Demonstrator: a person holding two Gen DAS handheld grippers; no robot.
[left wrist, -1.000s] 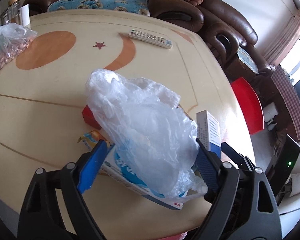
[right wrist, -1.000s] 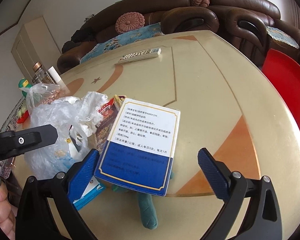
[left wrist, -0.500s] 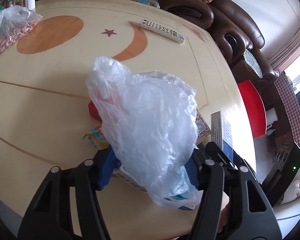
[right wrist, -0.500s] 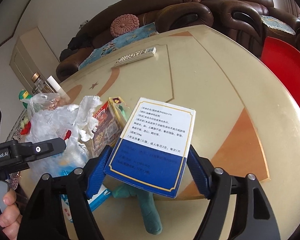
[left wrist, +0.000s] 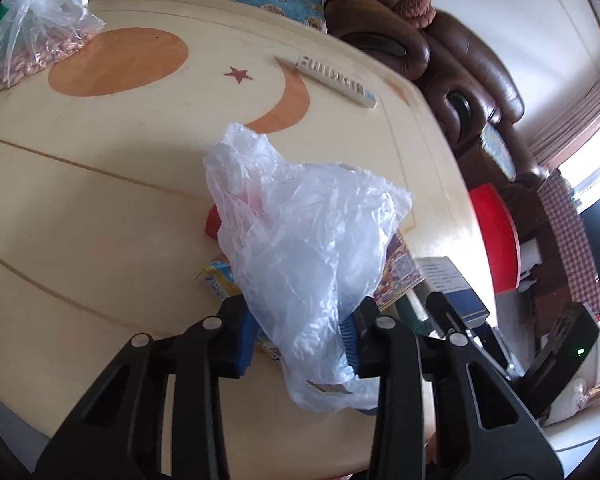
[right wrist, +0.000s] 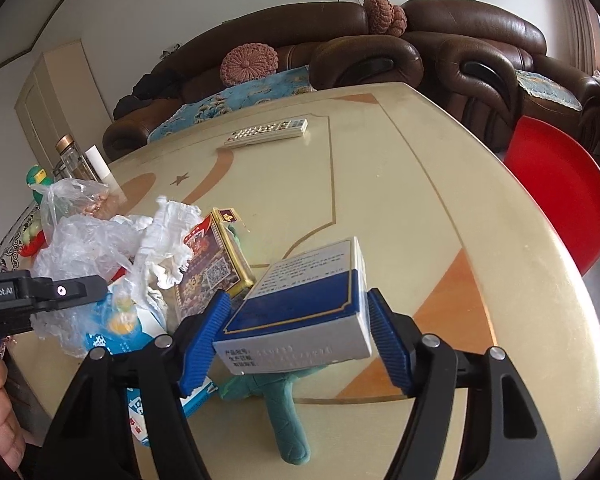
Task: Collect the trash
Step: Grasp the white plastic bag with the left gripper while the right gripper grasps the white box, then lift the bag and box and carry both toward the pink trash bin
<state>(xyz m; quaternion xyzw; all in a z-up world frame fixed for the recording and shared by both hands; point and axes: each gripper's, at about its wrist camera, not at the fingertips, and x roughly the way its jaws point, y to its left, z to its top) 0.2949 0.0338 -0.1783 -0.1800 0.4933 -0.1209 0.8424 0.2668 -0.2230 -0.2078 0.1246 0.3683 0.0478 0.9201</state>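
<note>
1. Two views to go through, my left wrist first. My left gripper (left wrist: 300,338) is closing, and its blue pads (left wrist: 246,340) already pinch the lower part of the crumpled clear plastic bag (left wrist: 300,248). The bag's long axis runs from its loose tail near me up and away to a peak pointing at the far side of the cream table with orange inlays (left wrist: 100,184).
2. Under and beside the bag lie a small red packet (left wrist: 212,224), a yellow and blue wrapper (left wrist: 216,280) and a printed colourful box (left wrist: 400,276), all touching the heap. To my left the tabletop is bare; the table's right edge is close, with a red round stool (left wrist: 496,240) beyond it.
3. Far off sit a white remote control (left wrist: 336,80) and a clear bag of nuts (left wrist: 32,52), well apart from the heap.
4. From my right wrist, my right gripper (right wrist: 296,334) is closing, its pads pressed on both sides of the white and blue cardboard box (right wrist: 300,304). The box is tilted, its long axis pointing away from me and its near end facing the camera.
5. Below the box lies a green soft toy (right wrist: 284,408). The heap and my left gripper (right wrist: 40,296) crowd the left; the table to the right and ahead is open as far as its curved edge.
</note>
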